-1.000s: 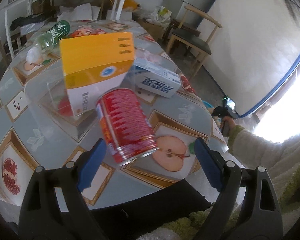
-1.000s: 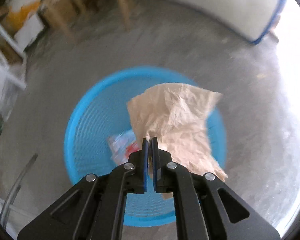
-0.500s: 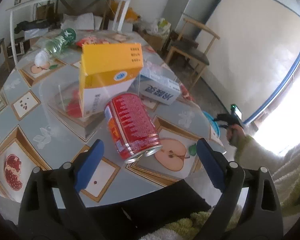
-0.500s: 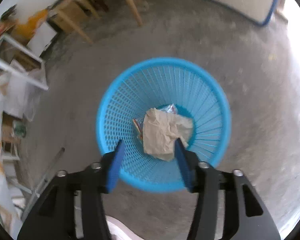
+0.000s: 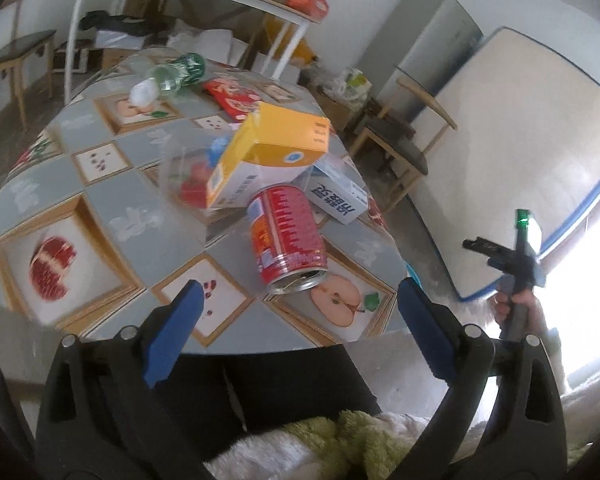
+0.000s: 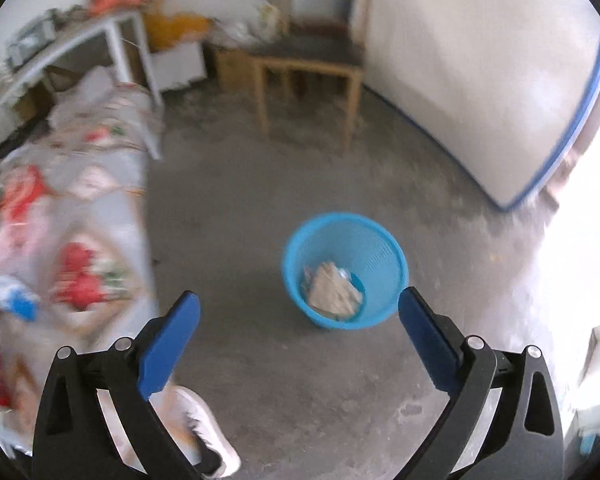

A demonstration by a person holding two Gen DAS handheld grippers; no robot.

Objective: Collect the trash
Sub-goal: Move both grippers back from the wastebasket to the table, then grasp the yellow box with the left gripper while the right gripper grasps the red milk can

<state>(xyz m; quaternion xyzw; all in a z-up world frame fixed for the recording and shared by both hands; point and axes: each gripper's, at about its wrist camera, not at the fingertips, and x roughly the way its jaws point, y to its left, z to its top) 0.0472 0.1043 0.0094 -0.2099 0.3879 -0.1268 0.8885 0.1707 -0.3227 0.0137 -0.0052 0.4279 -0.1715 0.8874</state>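
Observation:
A red can (image 5: 286,236) lies on its side on the fruit-patterned table (image 5: 112,184), just beyond my left gripper (image 5: 300,290). Its jaws are opening and nothing is between them. Behind the can are a yellow-and-white box (image 5: 268,156), a white-and-blue box (image 5: 336,198), a clear plastic container (image 5: 184,176), a red packet (image 5: 232,98) and a plastic bottle (image 5: 172,76). My right gripper (image 6: 299,298) hangs high over the floor, jaws opening and empty. Below it stands the blue basket (image 6: 344,268) with crumpled brown paper (image 6: 334,292) inside.
A wooden chair (image 6: 308,64) stands behind the basket, and a white mattress (image 6: 480,80) leans on the wall at the right. The table edge (image 6: 112,200) is to the left of the basket. A person's shoe (image 6: 204,428) is on the floor under my right gripper.
My right gripper opened and let go of the brown paper, which dropped into the blue basket; then it rose away from it. My left gripper drew back a little from the can.

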